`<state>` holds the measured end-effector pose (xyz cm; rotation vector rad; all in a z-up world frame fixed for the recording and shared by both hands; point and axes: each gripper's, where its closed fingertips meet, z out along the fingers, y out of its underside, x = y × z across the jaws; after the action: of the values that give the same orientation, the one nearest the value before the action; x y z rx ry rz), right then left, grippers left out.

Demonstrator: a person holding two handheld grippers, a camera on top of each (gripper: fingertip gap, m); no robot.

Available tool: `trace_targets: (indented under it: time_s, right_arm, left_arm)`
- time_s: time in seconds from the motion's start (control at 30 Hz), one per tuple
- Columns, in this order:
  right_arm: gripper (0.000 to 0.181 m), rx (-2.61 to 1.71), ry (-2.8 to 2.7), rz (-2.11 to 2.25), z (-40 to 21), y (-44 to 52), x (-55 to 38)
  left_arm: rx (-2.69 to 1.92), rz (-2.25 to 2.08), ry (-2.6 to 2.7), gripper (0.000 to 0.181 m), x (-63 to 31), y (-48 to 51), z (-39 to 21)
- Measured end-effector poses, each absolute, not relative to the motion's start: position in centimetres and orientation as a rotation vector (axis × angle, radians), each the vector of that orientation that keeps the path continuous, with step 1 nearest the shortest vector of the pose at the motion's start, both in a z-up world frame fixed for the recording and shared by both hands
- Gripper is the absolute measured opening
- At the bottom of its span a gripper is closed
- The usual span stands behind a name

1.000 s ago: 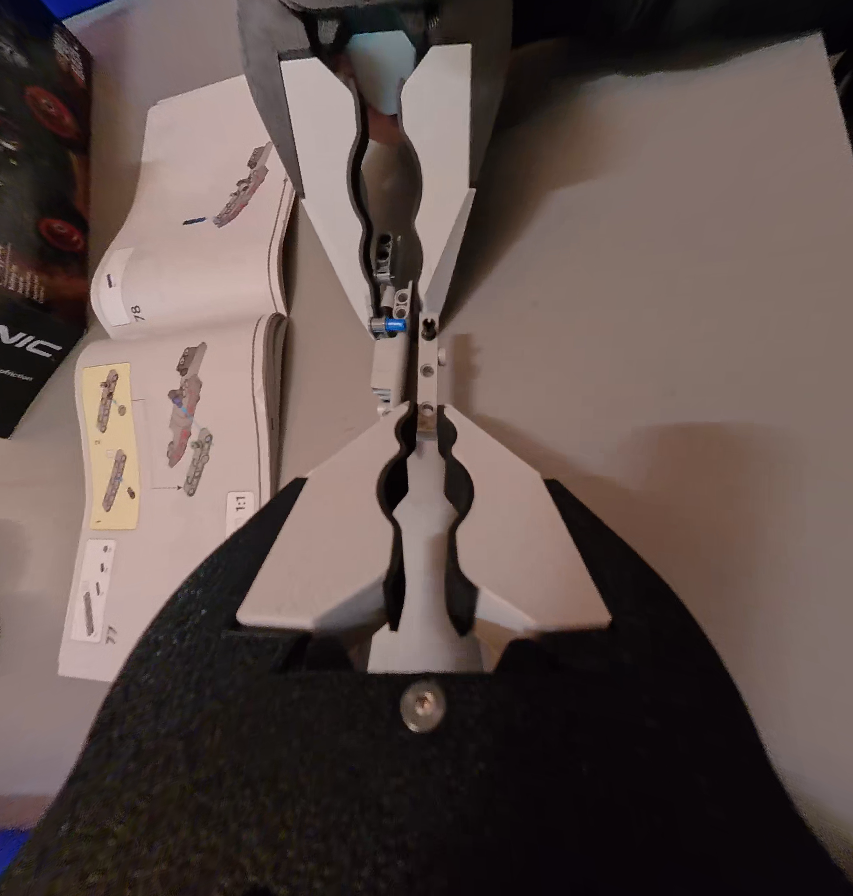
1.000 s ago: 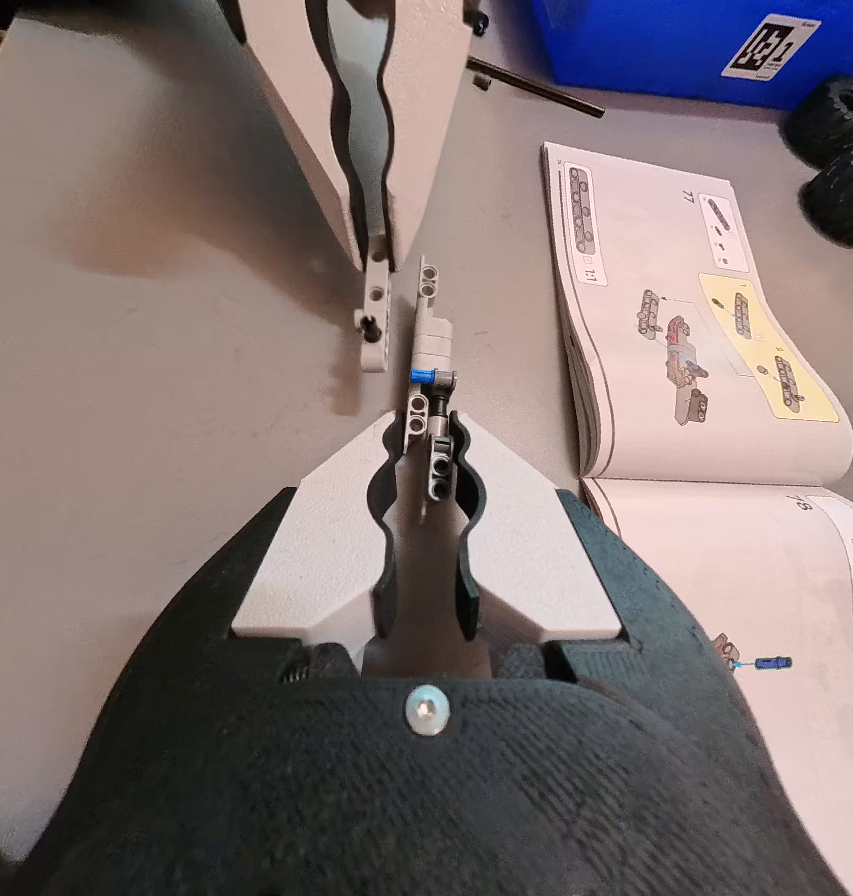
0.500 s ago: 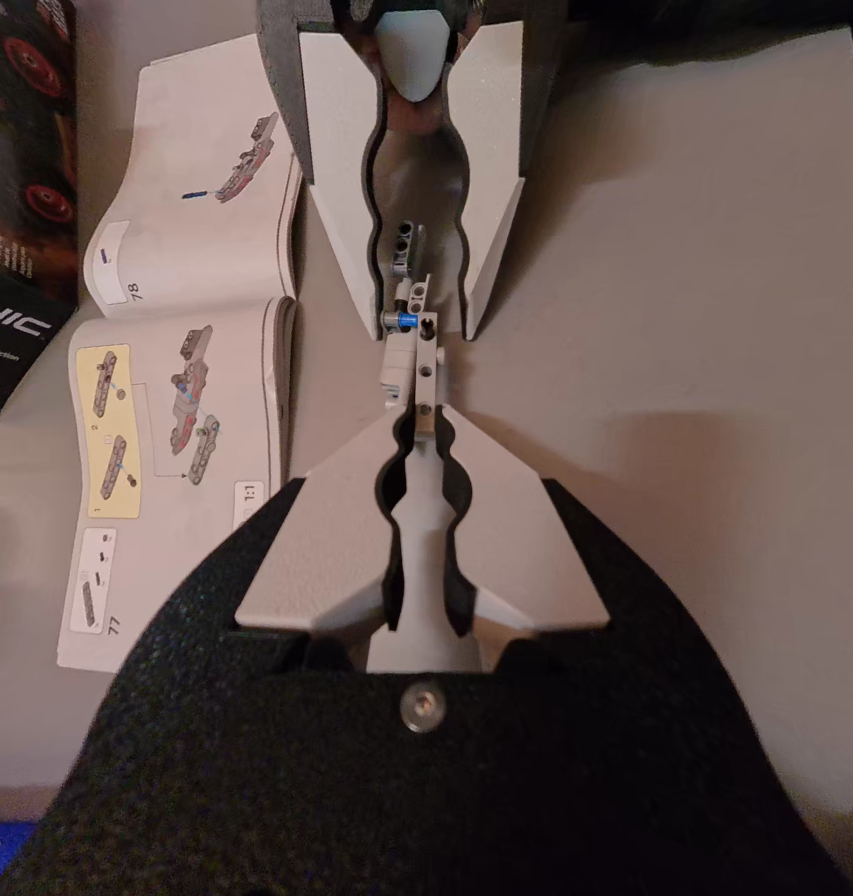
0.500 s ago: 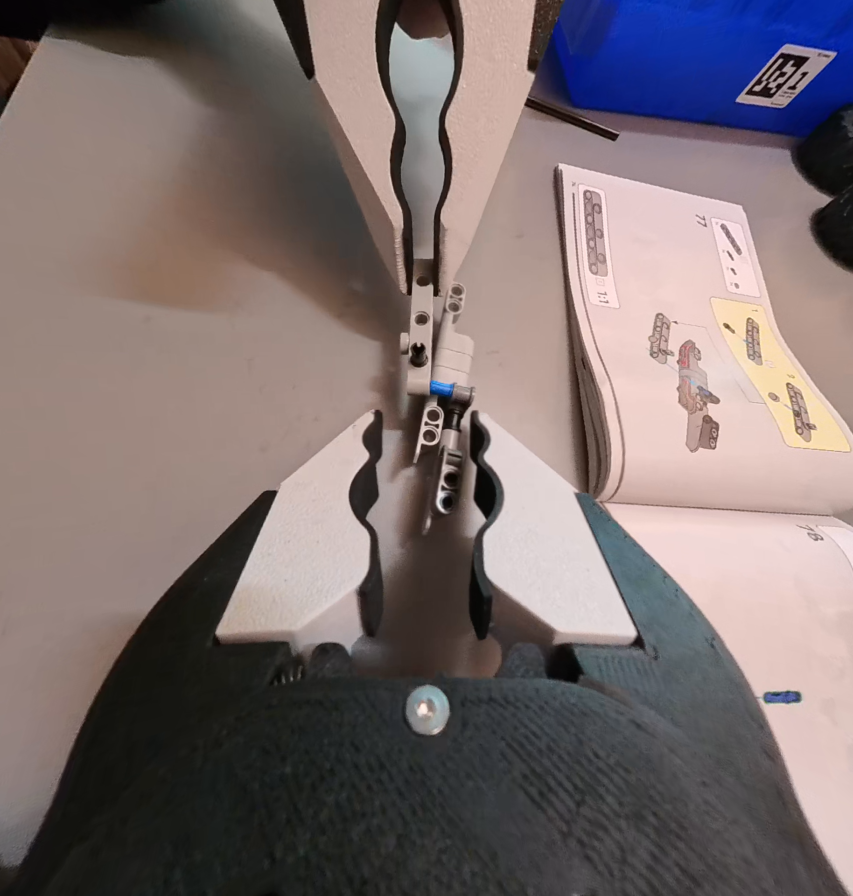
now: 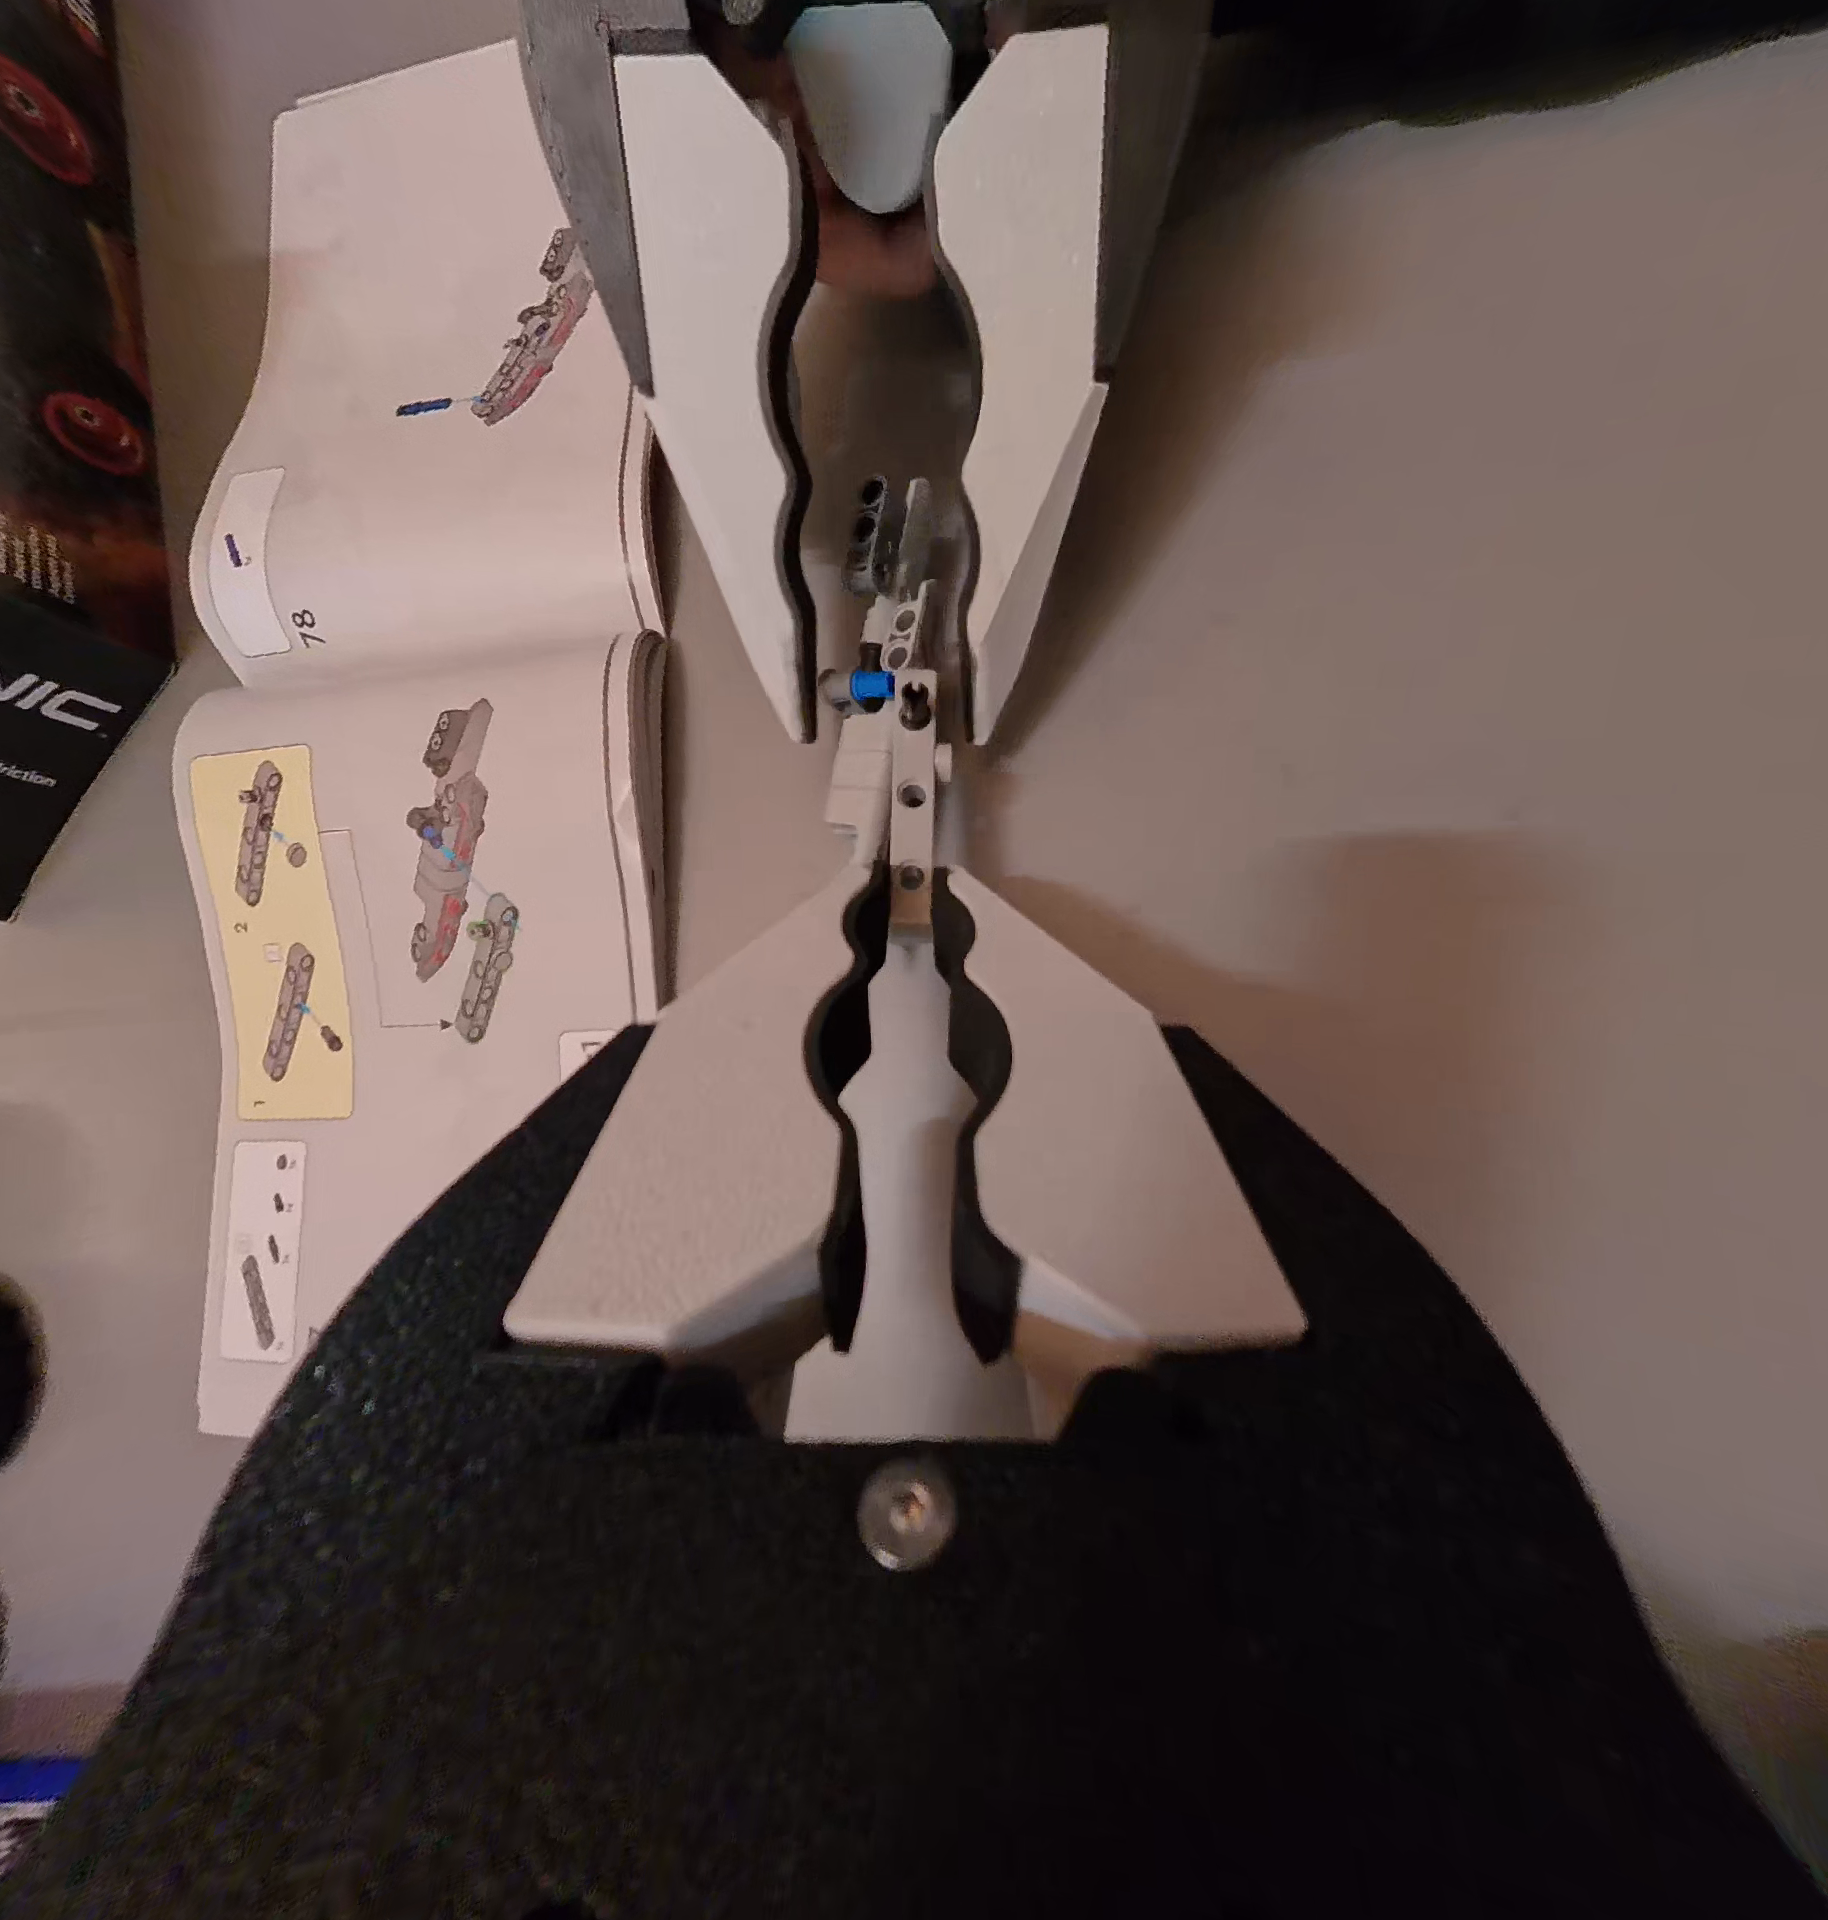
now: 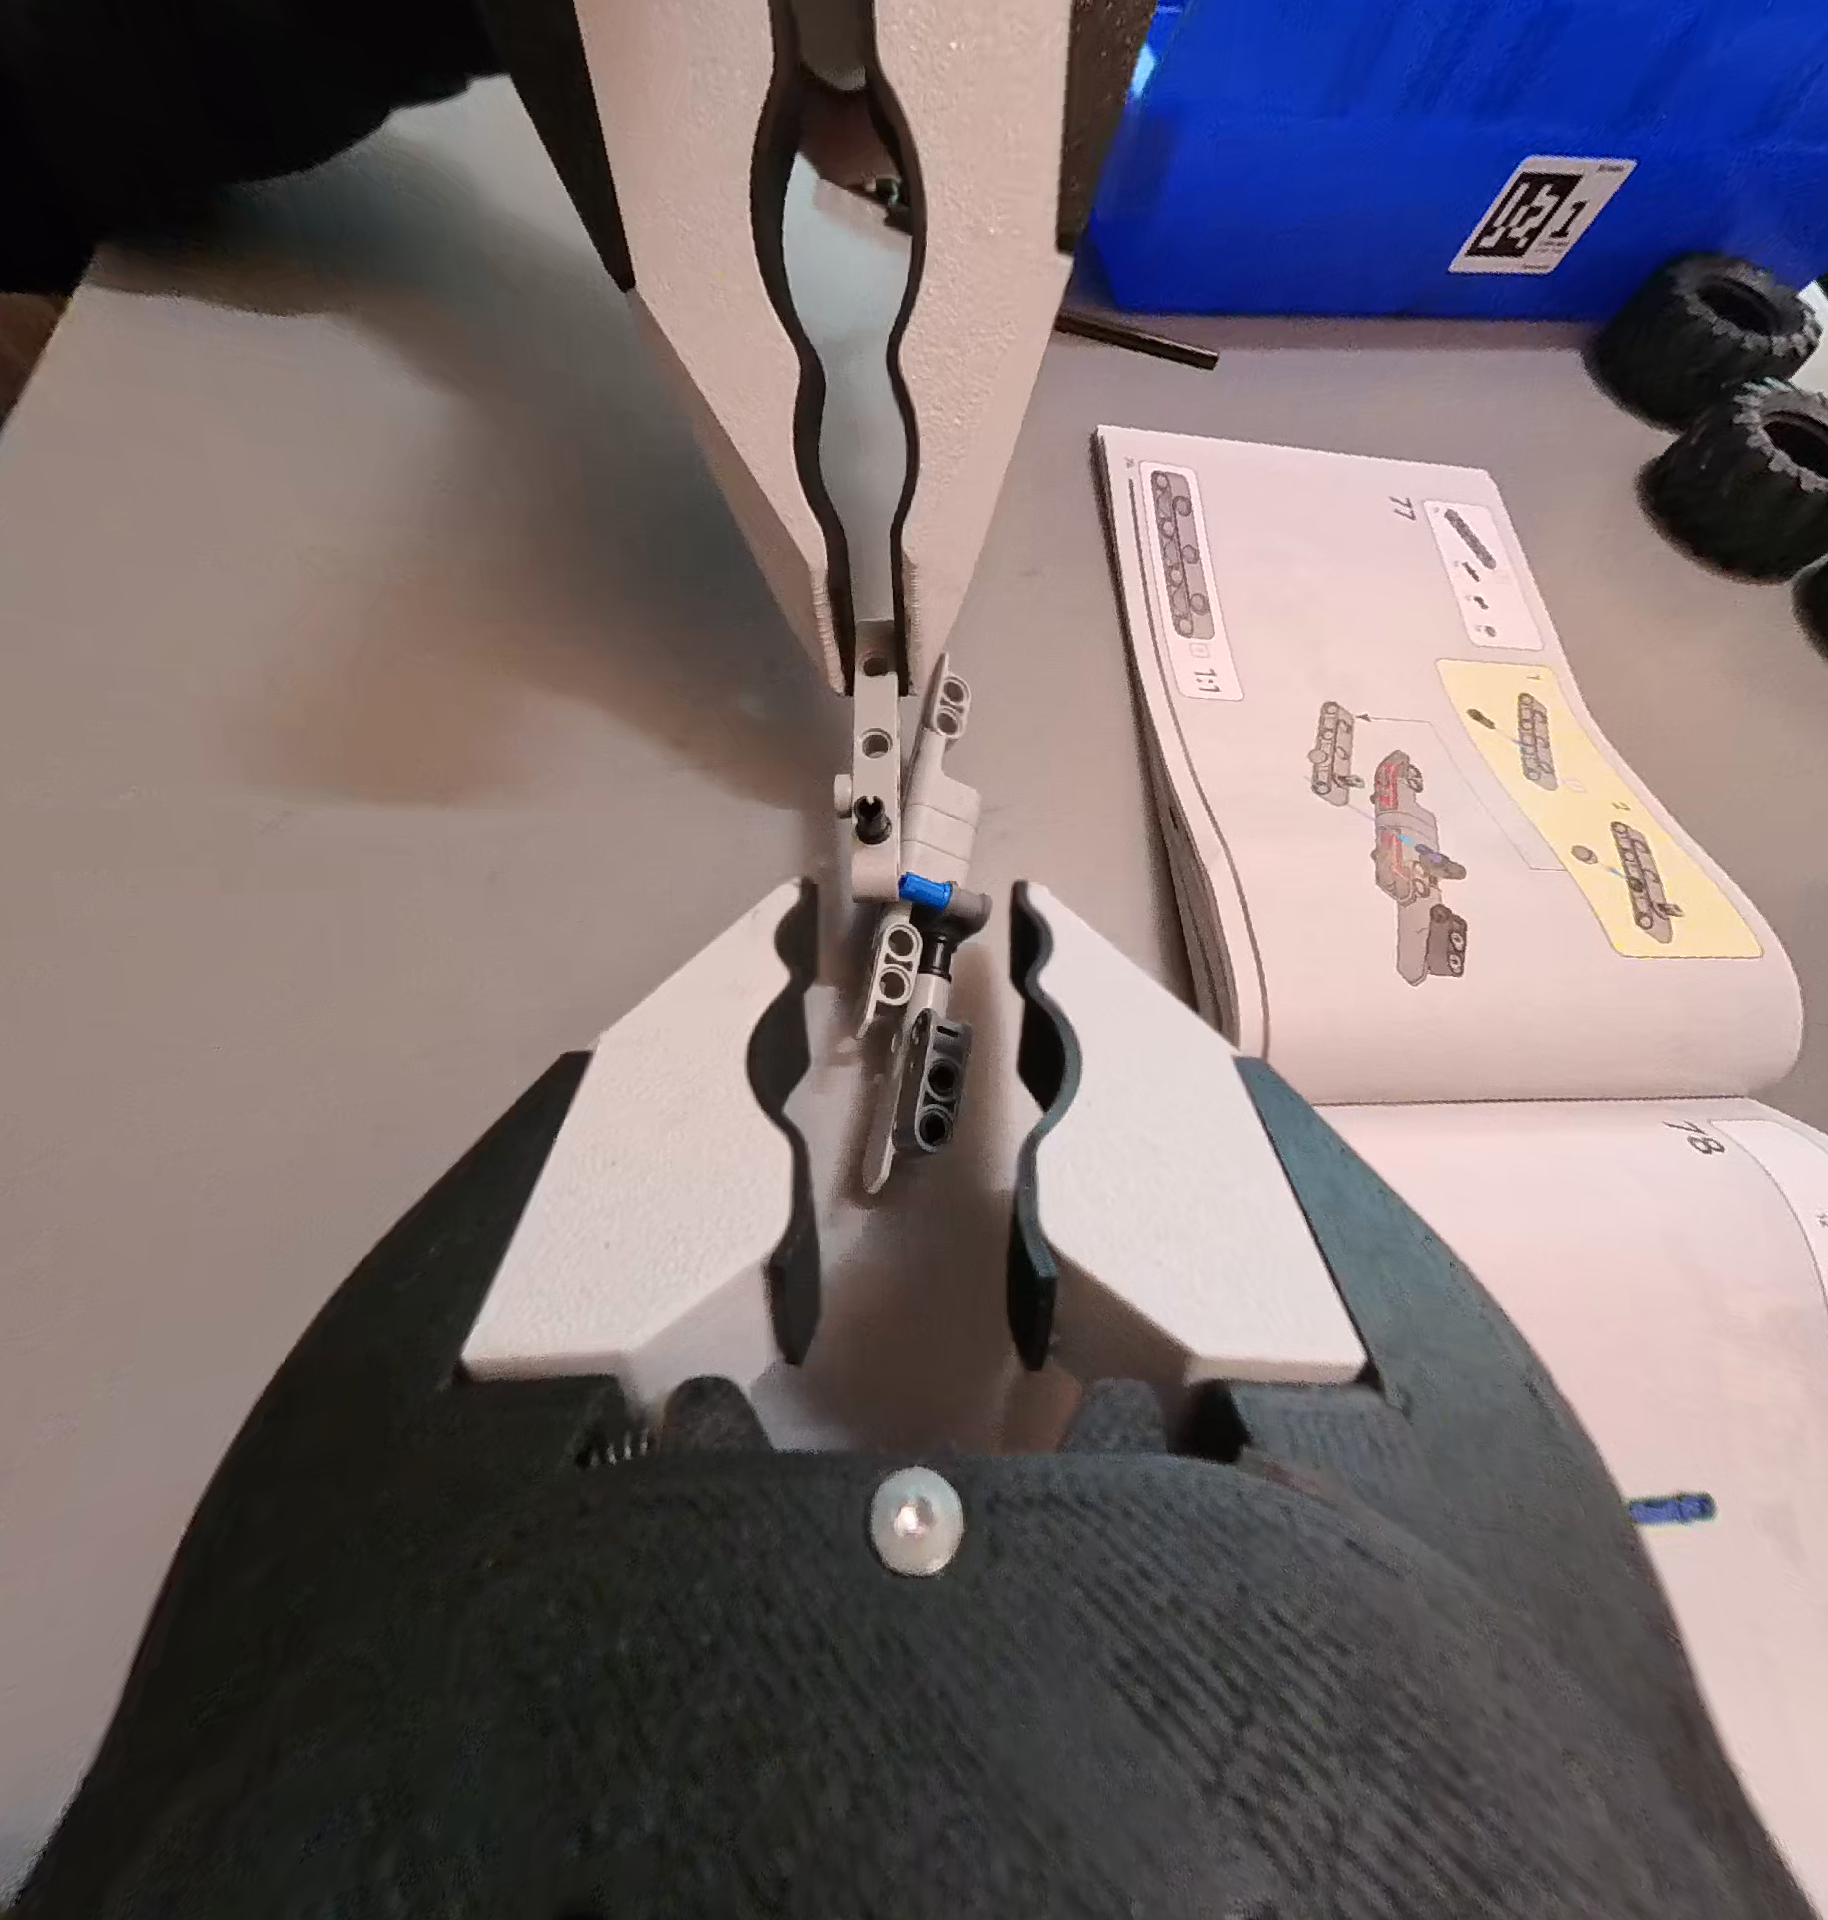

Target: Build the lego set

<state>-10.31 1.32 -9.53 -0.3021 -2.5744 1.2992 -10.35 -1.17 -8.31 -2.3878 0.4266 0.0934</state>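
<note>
My left gripper (image 5: 908, 883) is shut on one end of a light grey lego beam (image 5: 912, 800). The beam's far end sits against a small grey lego assembly (image 5: 856, 784) with a blue pin (image 5: 870, 684) and a dark grey connector (image 5: 868, 530). My right gripper (image 6: 910, 904) is open, with its jaws on either side of the assembly's dark grey end (image 6: 936, 1091) and not touching it. The right wrist view shows the left gripper (image 6: 874, 665) coming in from the top with the beam (image 6: 874, 748). I cannot tell whether the assembly rests on the table.
An open instruction booklet (image 6: 1461, 779) lies to the right of the grippers in the right wrist view. It also shows in the left wrist view (image 5: 422, 727). A blue bin (image 6: 1409, 156), black tyres (image 6: 1720, 332) and a thin black rod (image 6: 1138, 338) are behind. A dark box (image 5: 37, 416) is at the left. Both grippers' tips are close together, under 4 cm apart.
My right gripper was shut on the assembly and has opened wide. My left gripper has brought the beam from beside the assembly up against it.
</note>
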Motion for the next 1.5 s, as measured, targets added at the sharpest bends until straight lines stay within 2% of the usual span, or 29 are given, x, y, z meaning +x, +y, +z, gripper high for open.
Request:
trace_targets:
  time_s: [0.17, 0.8, 1.3, 1.43, 1.5]
  right_arm:
    - [0.021, -0.289, -2.550, 1.264, -9.6, 1.3, -10.6]
    - [0.023, -0.240, -2.504, 1.337, -8.7, 0.7, -10.2]
    - [0.022, -0.241, -2.516, 1.309, -9.0, 0.5, -10.2]
    - [0.030, -0.207, -2.526, 1.278, -9.4, 0.4, -10.0]
    - [0.027, -0.166, -2.520, 1.236, -9.7, 0.5, -10.0]
  left_arm:
    - [-2.405, 0.055, 0.453, 0.005, -10.5, -1.2, -8.3]
    - [-2.352, -0.125, 0.422, 0.005, -10.2, -1.9, -8.7]
    - [-2.354, -0.172, 0.651, 0.005, -10.9, -1.9, -8.4]
    - [-2.344, -0.216, 0.680, 0.005, -10.9, -1.8, -8.6]
    - [-2.328, -0.213, 0.691, 0.005, -10.7, -1.6, -8.7]
